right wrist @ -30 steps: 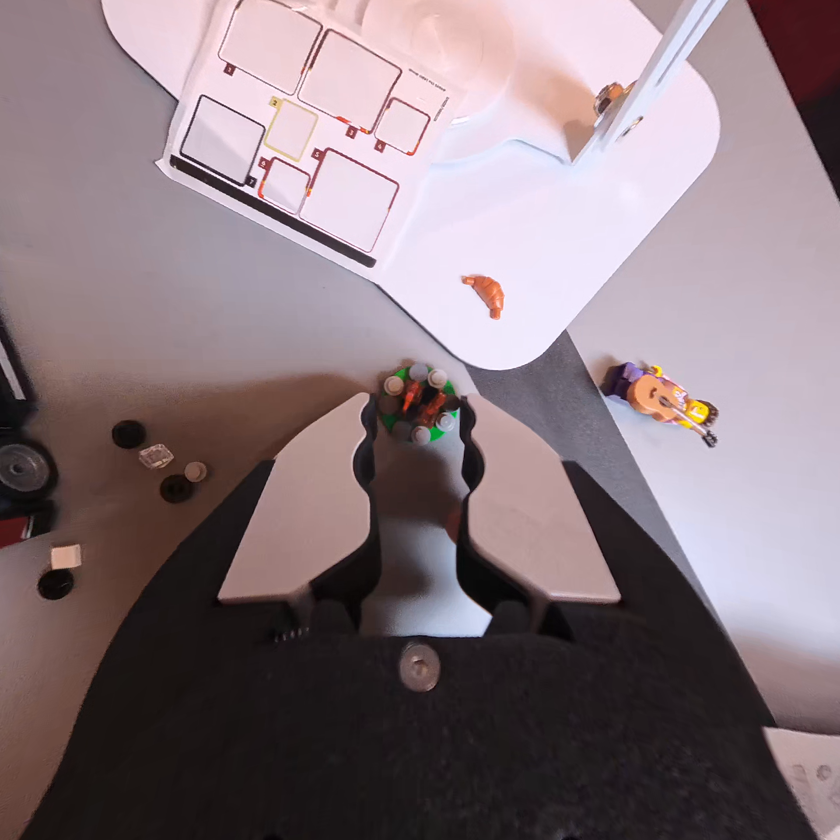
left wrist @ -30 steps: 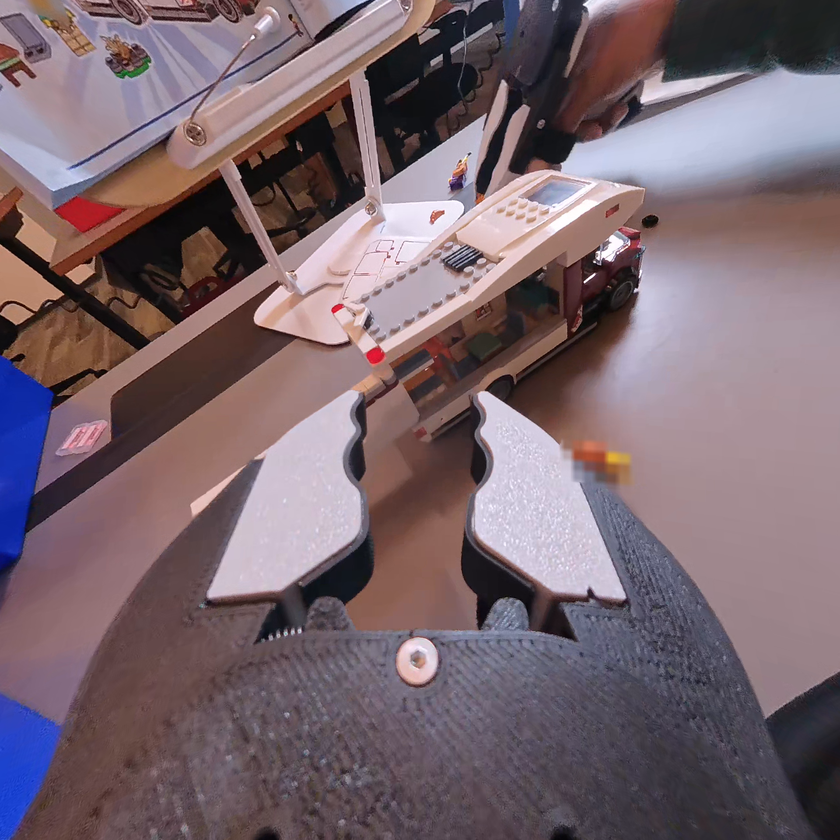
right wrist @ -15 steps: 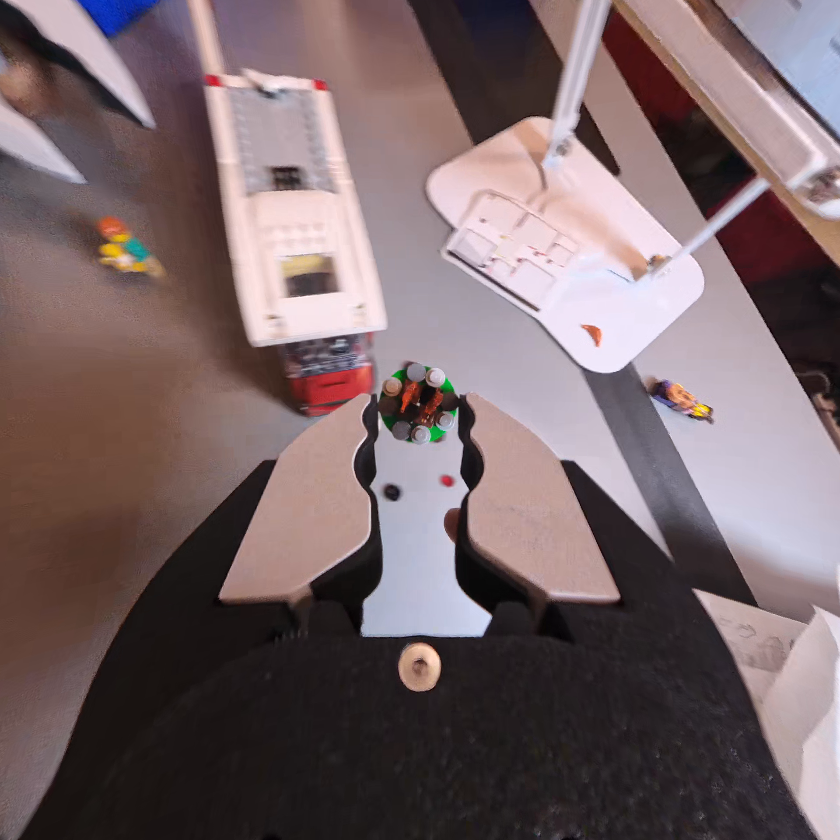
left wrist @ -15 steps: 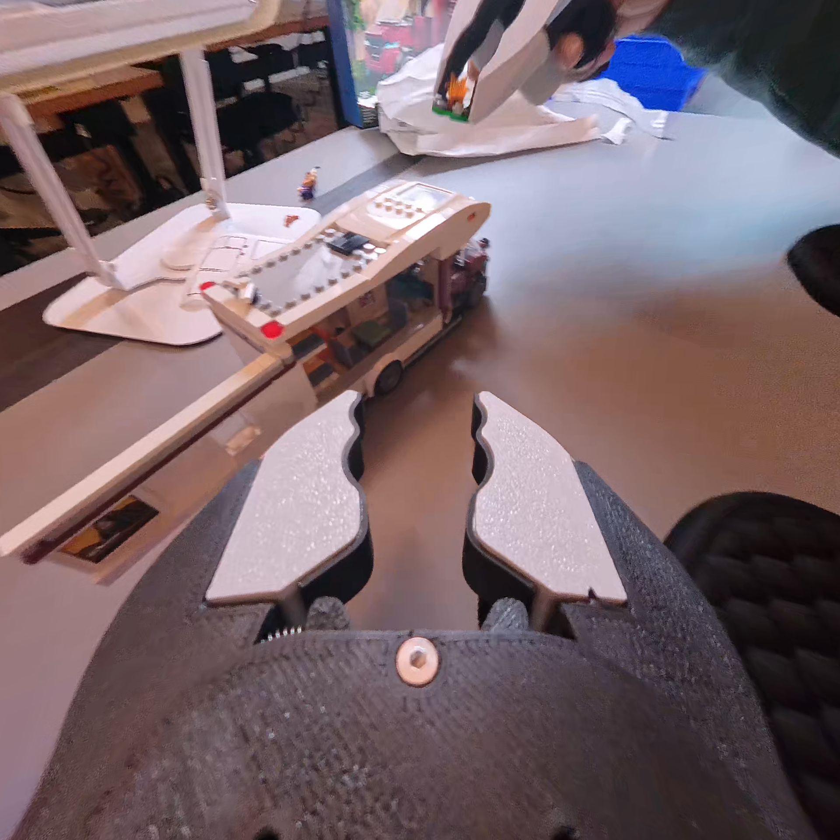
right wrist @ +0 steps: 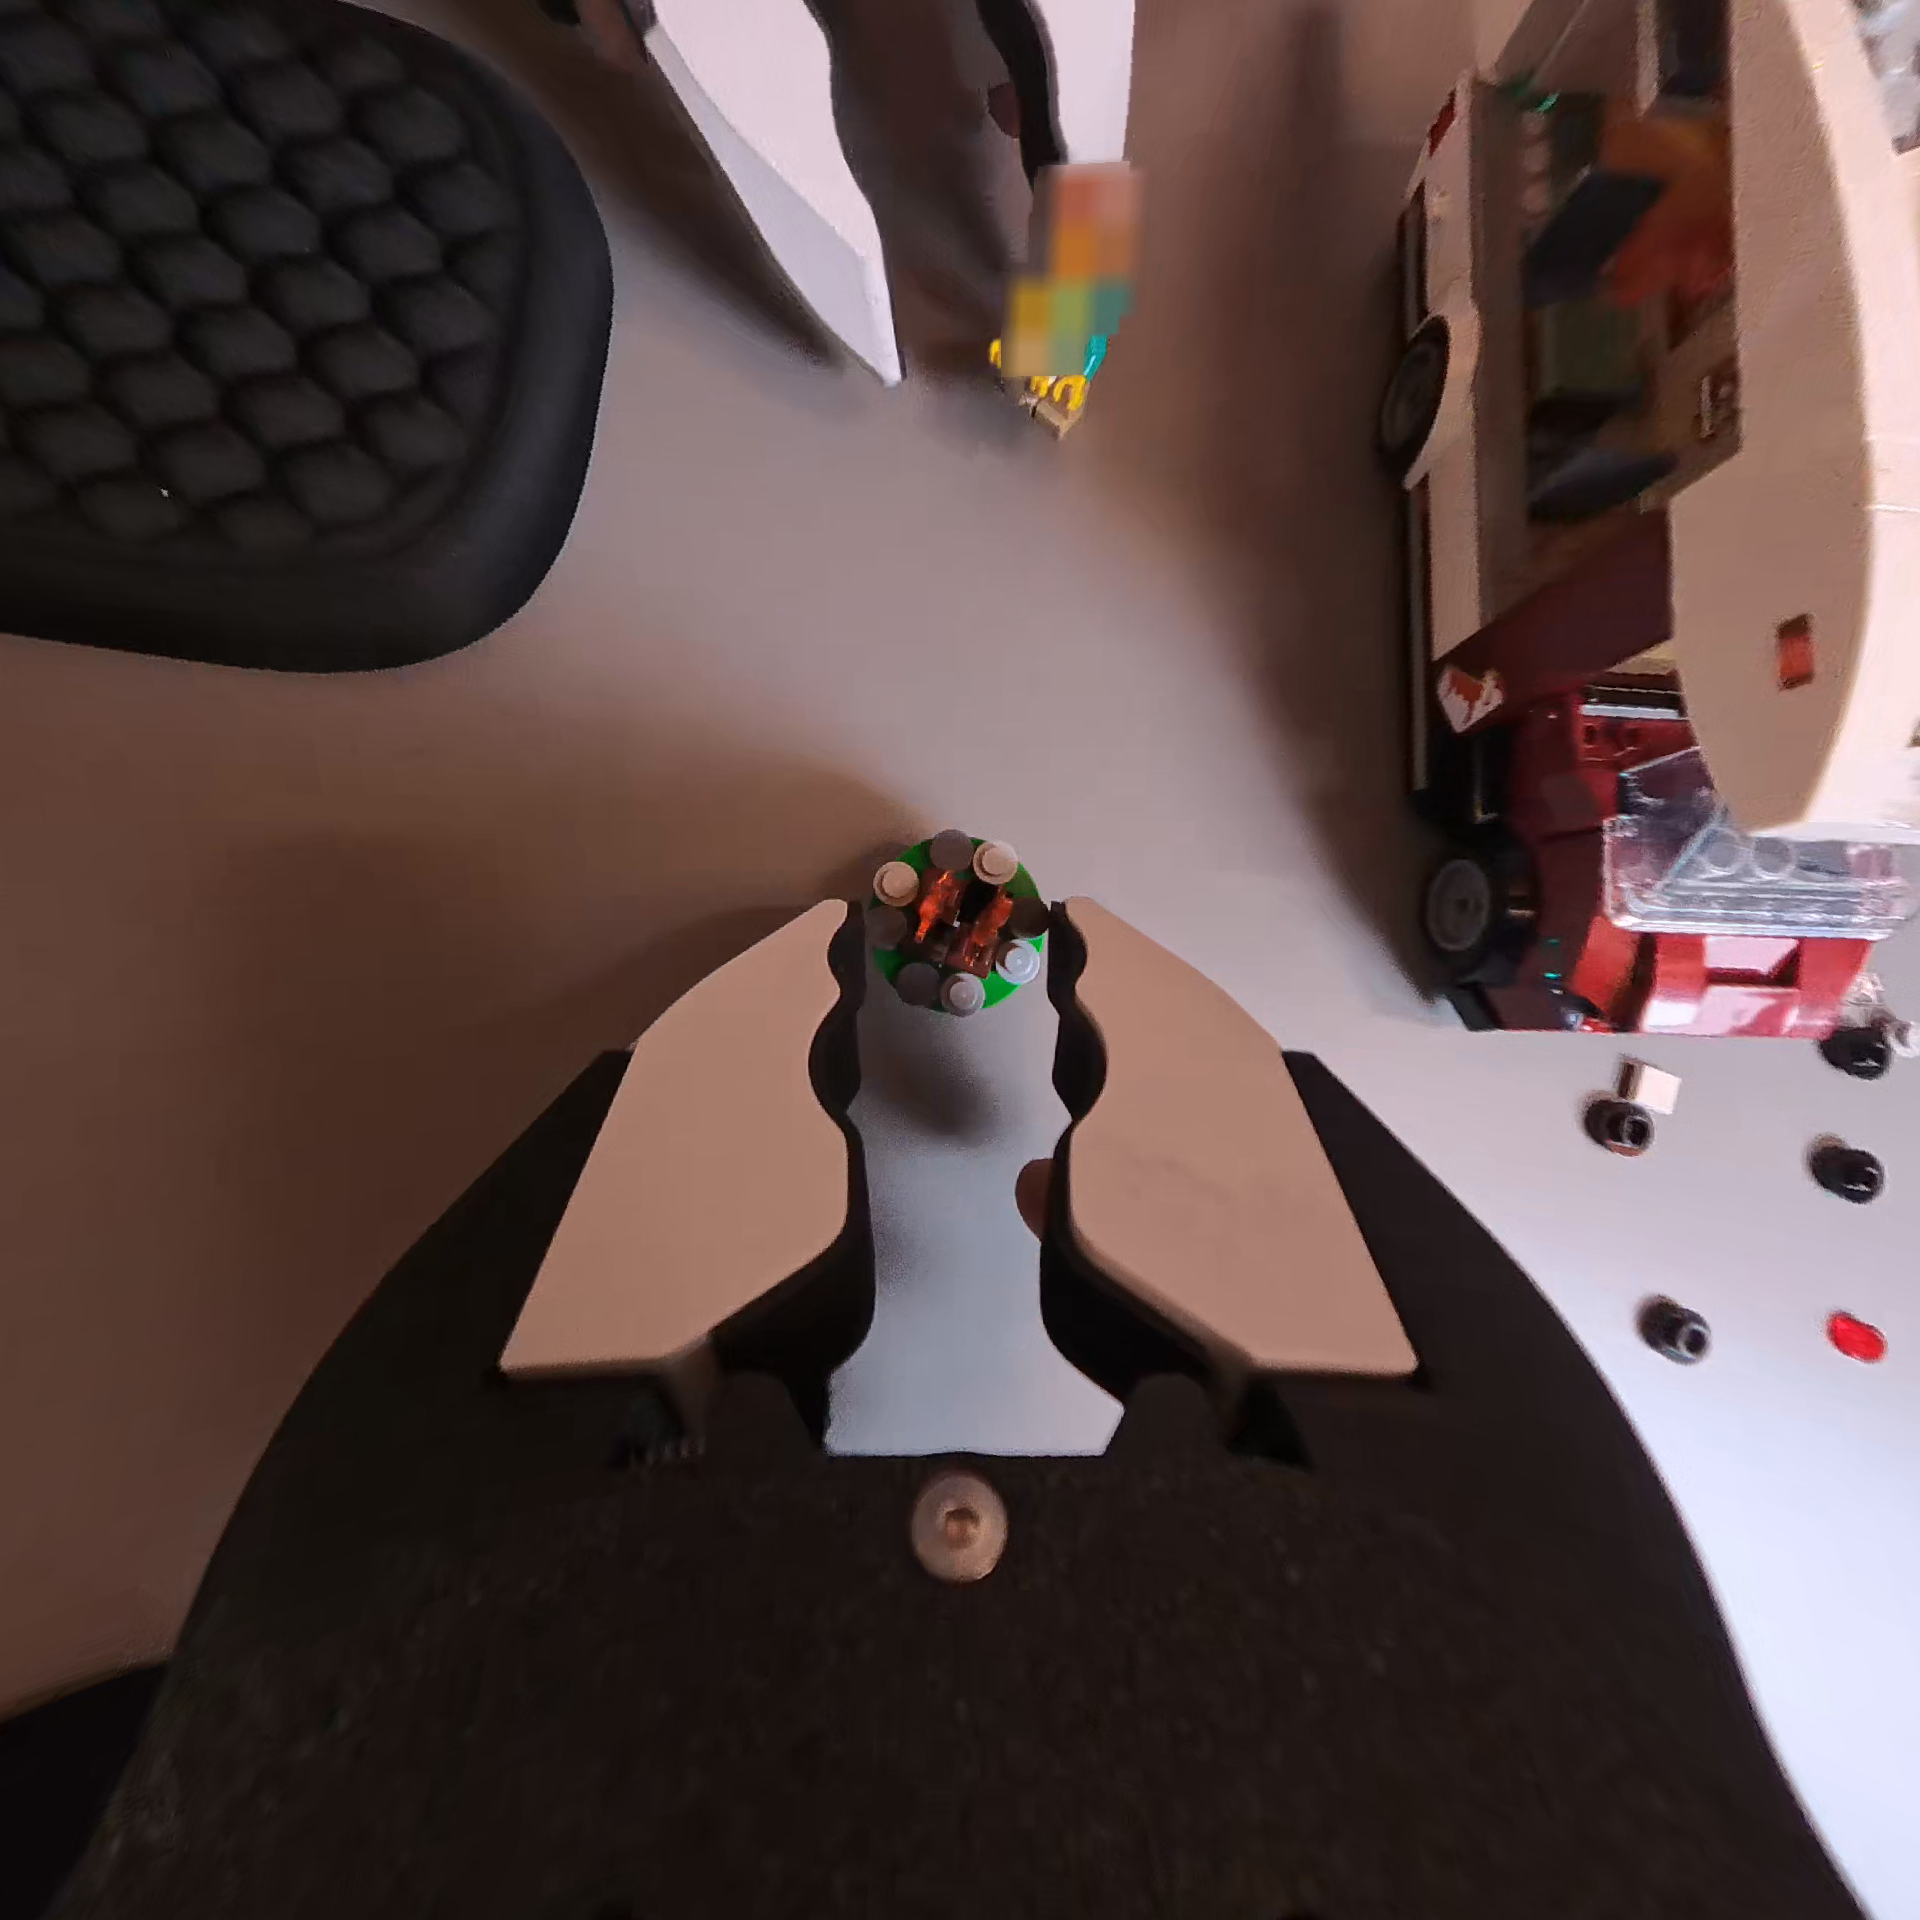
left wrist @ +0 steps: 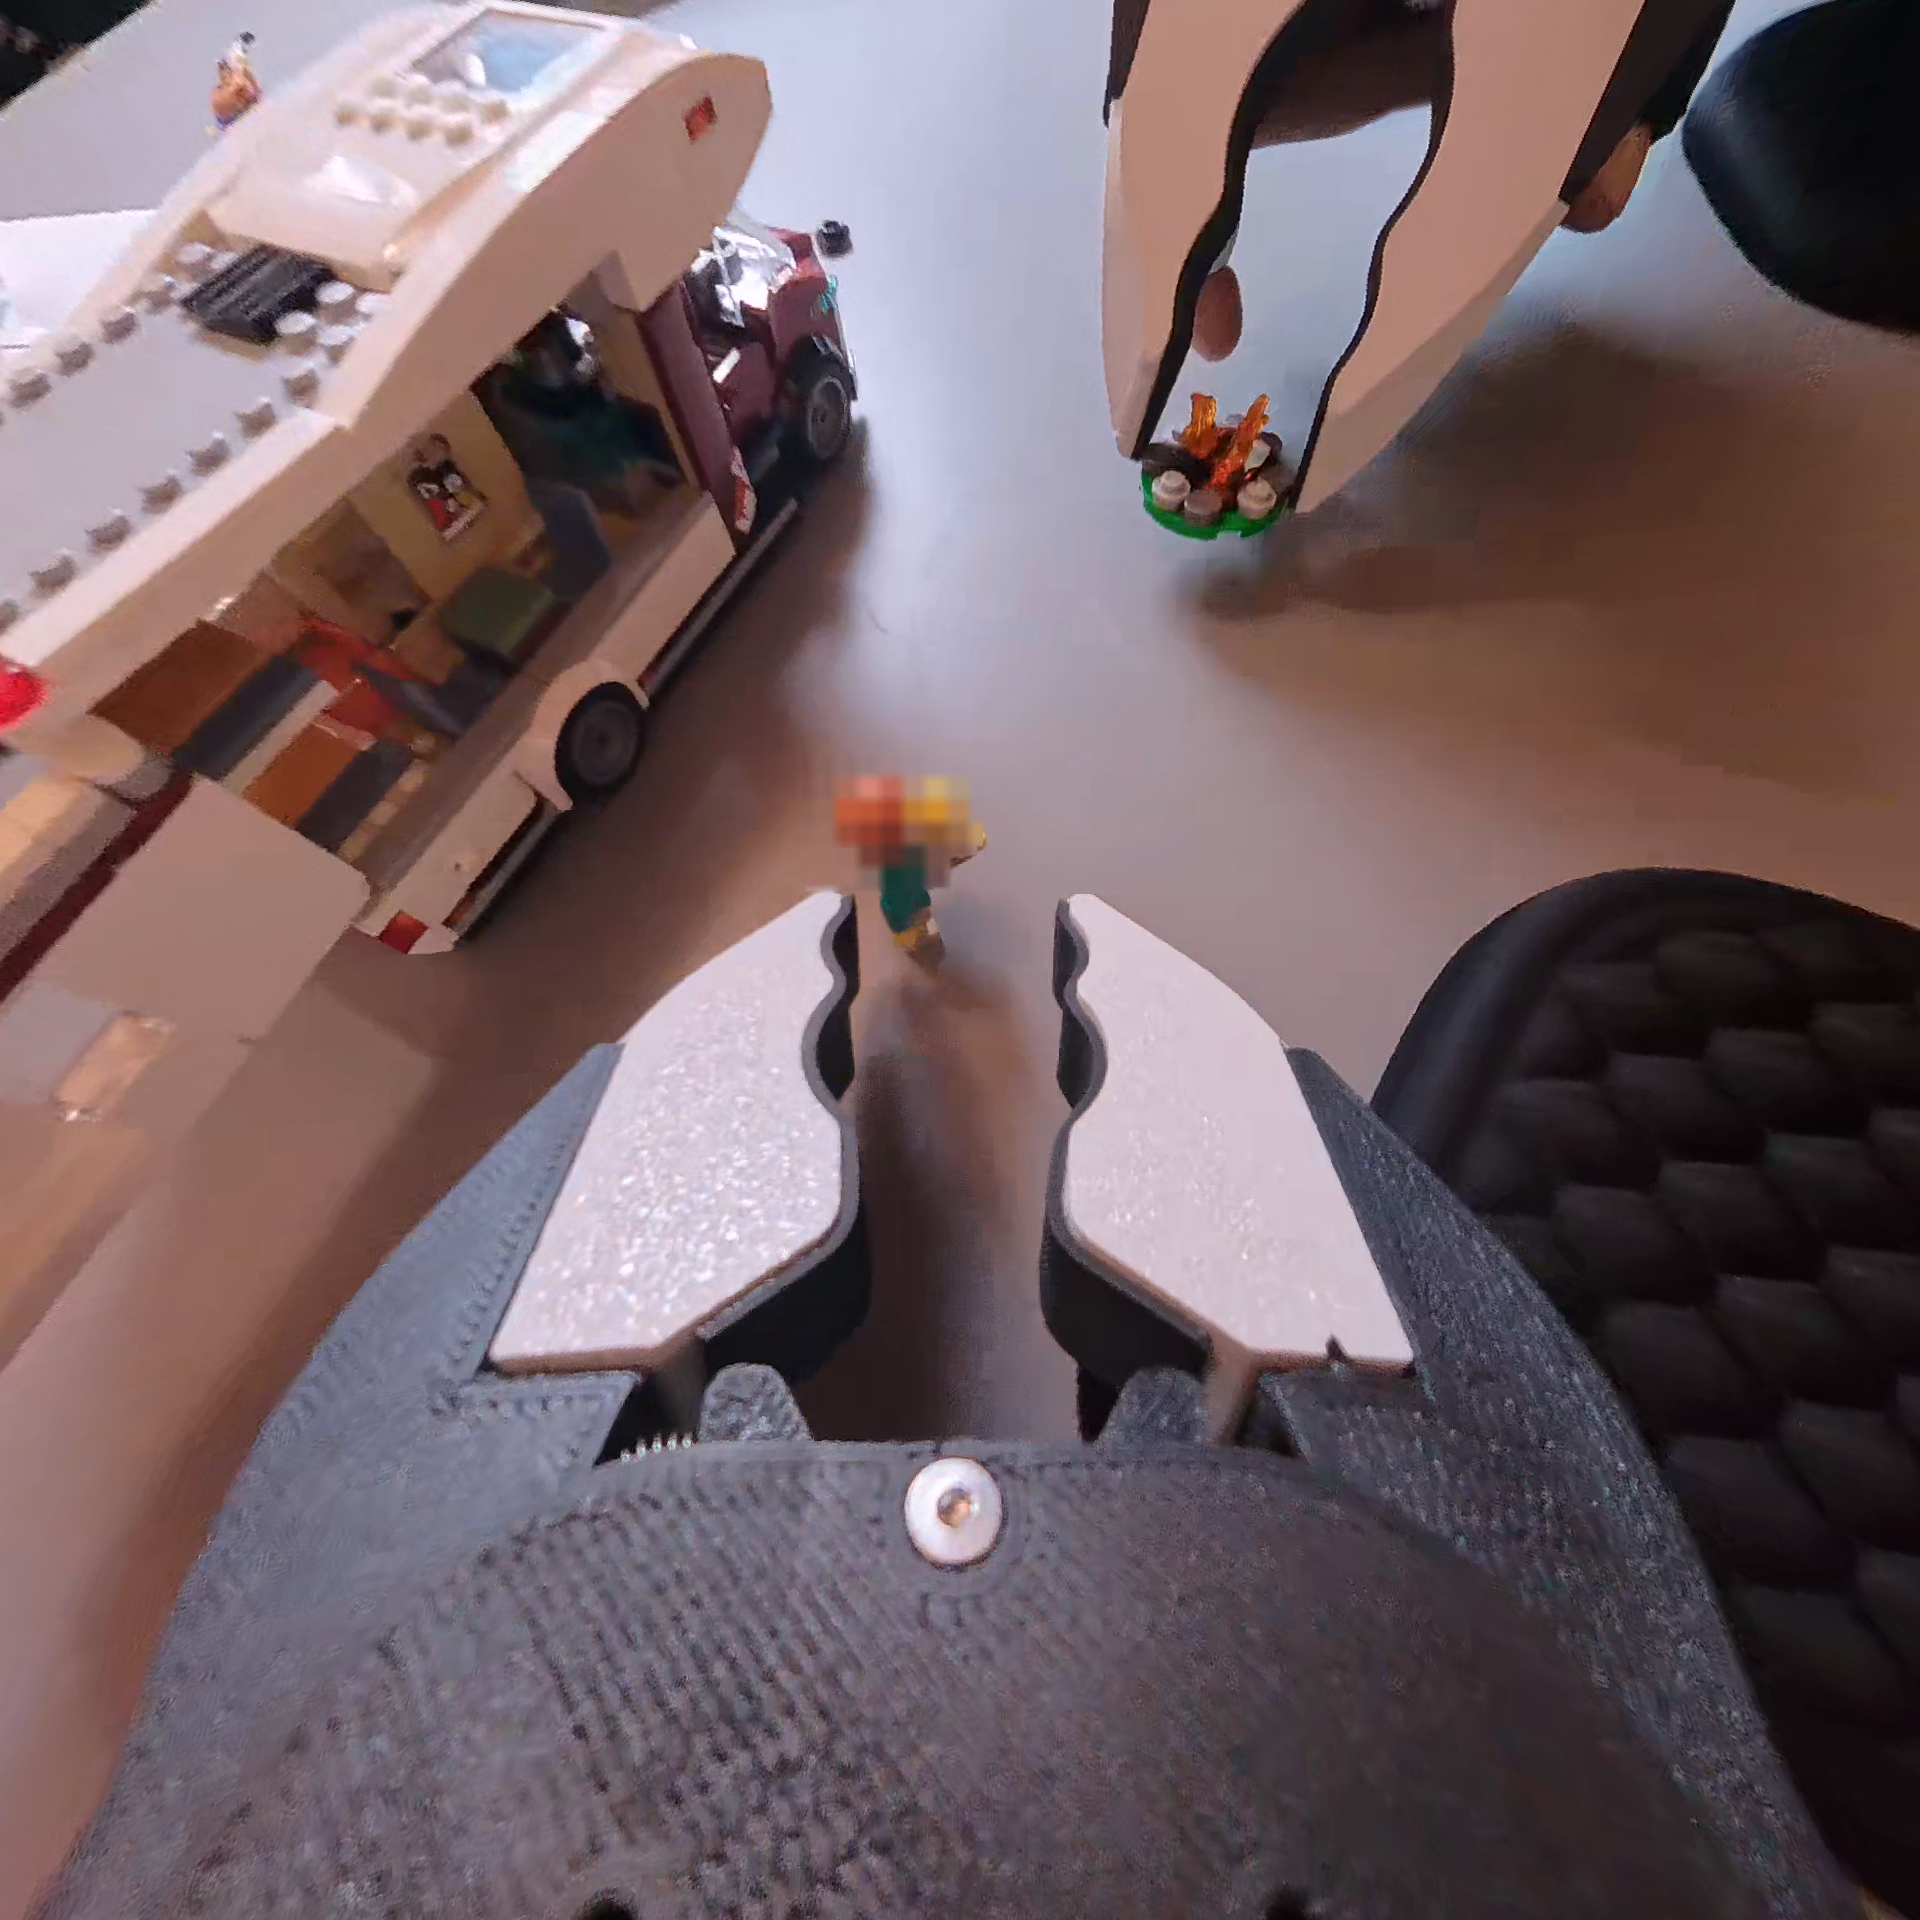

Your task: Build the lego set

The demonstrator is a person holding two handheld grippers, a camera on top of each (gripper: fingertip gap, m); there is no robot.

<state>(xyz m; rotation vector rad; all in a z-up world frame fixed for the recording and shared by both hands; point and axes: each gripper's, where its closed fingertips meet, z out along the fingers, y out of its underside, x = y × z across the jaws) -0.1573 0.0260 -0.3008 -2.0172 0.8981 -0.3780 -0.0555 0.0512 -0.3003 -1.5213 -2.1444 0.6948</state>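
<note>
Left wrist view: the left gripper point(left wrist: 954, 914) points forward and down at the grey tabletop point(left wrist: 1143, 727), its jaws parted with nothing between the pads. A small toy figure point(left wrist: 906, 894) in a green top lies just past the fingertips, closer to the left fingertip and not touching either. To the left stands a white toy camper van point(left wrist: 416, 416) with its side open and a dark red cab. Farther ahead, the right gripper point(left wrist: 1224, 457) comes down from above, fingers aimed at the tabletop — pinching a round green campfire piece point(left wrist: 1216, 488) with orange flames and grey studs. A black honeycomb-textured pad point(left wrist: 1662, 1143) sits at right.

Right wrist view: the right gripper point(right wrist: 956, 925) looks almost straight down, both pads pressed on the sides of the campfire piece point(right wrist: 956, 935). The camper van point(right wrist: 1662, 520) lies to the right, with small loose black pieces point(right wrist: 1844, 1169) and a red stud point(right wrist: 1857, 1337) below it — the black pad point(right wrist: 260, 312) at upper left.
</note>
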